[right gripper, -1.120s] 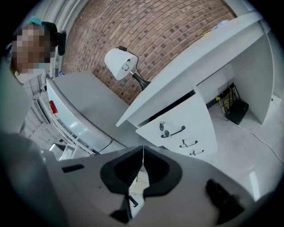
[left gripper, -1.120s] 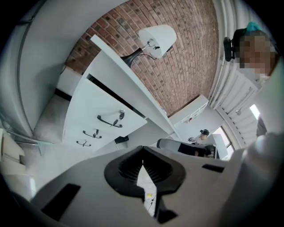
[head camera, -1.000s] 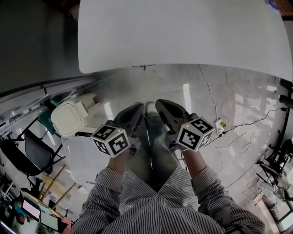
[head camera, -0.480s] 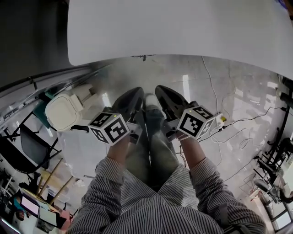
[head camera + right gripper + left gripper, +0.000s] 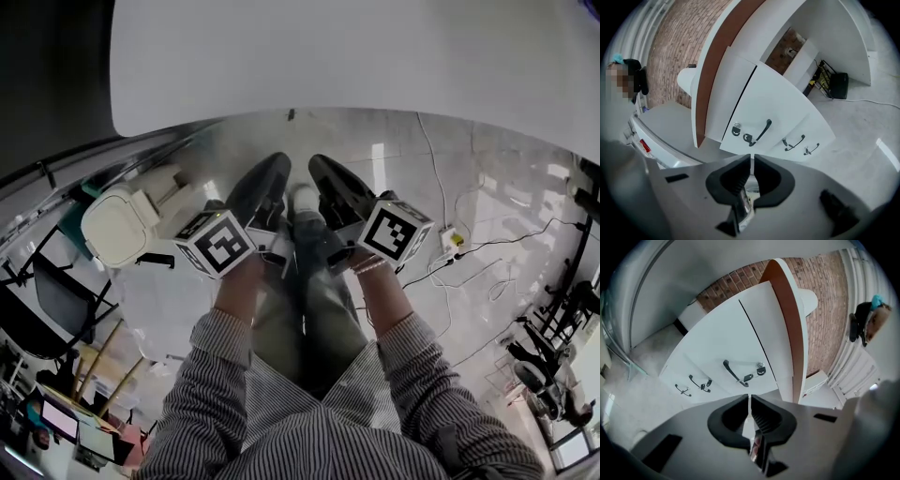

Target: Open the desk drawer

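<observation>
The white desktop (image 5: pixel 356 56) fills the top of the head view, and grey polished floor (image 5: pixel 487 216) spreads below its near edge. Under that edge, hidden from the head view but straight ahead in both gripper views, stands the white drawer unit (image 5: pixel 717 343) (image 5: pixel 783 101) with three drawer fronts stacked one above another, all lying flush and closed. A brick wall (image 5: pixel 820 296) runs behind the desk.

A person in a striped shirt (image 5: pixel 309 422) holds both tools out over the floor, side by side and close together, short of the desktop's near edge. The left gripper (image 5: pixel 275 169) (image 5: pixel 749 399) has its jaws pressed together with nothing between them. The right gripper (image 5: pixel 319 167) (image 5: pixel 752 161) is likewise closed and empty. Each points towards the unit's front and stands apart from it.

A cream rounded object (image 5: pixel 117 225) sits on the floor at the left, and loose cables (image 5: pixel 441 187) trail at the right. A black box (image 5: pixel 839 85) rests on the floor under the desk.

The top drawer carries a black handle (image 5: pixel 732 373) (image 5: pixel 762 130) with a round lock (image 5: pixel 761 369) (image 5: pixel 736 130) near it. The two lower drawers have smaller handles (image 5: pixel 699 383) (image 5: pixel 794 143).
</observation>
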Tool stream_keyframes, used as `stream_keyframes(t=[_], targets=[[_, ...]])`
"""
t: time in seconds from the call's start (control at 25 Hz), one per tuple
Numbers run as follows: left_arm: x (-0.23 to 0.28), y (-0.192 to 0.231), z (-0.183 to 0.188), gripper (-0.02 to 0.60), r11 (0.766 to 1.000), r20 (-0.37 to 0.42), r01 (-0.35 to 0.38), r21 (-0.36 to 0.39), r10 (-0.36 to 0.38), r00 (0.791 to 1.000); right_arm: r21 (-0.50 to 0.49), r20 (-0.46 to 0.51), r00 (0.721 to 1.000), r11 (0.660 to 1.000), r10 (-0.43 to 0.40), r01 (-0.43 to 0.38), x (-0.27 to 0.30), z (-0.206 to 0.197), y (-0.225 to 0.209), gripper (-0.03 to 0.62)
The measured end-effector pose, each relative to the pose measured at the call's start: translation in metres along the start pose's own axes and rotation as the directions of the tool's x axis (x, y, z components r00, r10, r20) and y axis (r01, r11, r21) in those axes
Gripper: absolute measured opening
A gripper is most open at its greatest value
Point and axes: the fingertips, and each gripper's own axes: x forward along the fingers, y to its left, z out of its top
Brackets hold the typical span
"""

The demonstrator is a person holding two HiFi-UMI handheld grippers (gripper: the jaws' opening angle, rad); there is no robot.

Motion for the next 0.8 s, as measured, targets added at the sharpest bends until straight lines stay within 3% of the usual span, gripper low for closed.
stream_keyframes(t=[0.16,0.32,0.36,0.44,0.64,0.8], targets=[[0.005,0.012,0.010,0.015,0.997,0.064,0.030,-0.068,-0.025,0.998,0.022,0.022,0.999,0.999,0.025,-0.026,0.015,0.011,-0.005,0.020],[0.012,0.018,0.017,0.015,0.997,0.091,0.019,-0.072,-0.012,0.996,0.031,0.065,0.997,0.999,0.042,-0.044,0.022,0.027,-0.010,0.021],[0.013,0.019,0.018,0.015,0.997,0.089,0.017,-0.070,-0.011,0.996,0.031,0.064,0.997,0.998,0.044,-0.046,0.024,0.029,-0.011,0.028],[0.016,0.023,0.021,0.017,0.997,0.087,0.022,-0.069,-0.016,0.996,0.035,0.052,0.997,0.998,0.050,-0.052,0.030,0.029,-0.011,0.101],[0.020,0.034,0.030,0.020,0.996,0.094,-0.019,-0.088,0.027,0.995,0.070,0.082,0.995,0.996,0.048,-0.054,0.037,0.034,-0.017,0.115],[0.025,0.039,0.037,0.101,0.983,0.136,0.028,-0.183,-0.003,0.991,0.106,0.111,0.992,0.992,0.058,-0.069,0.043,0.040,-0.021,0.140]])
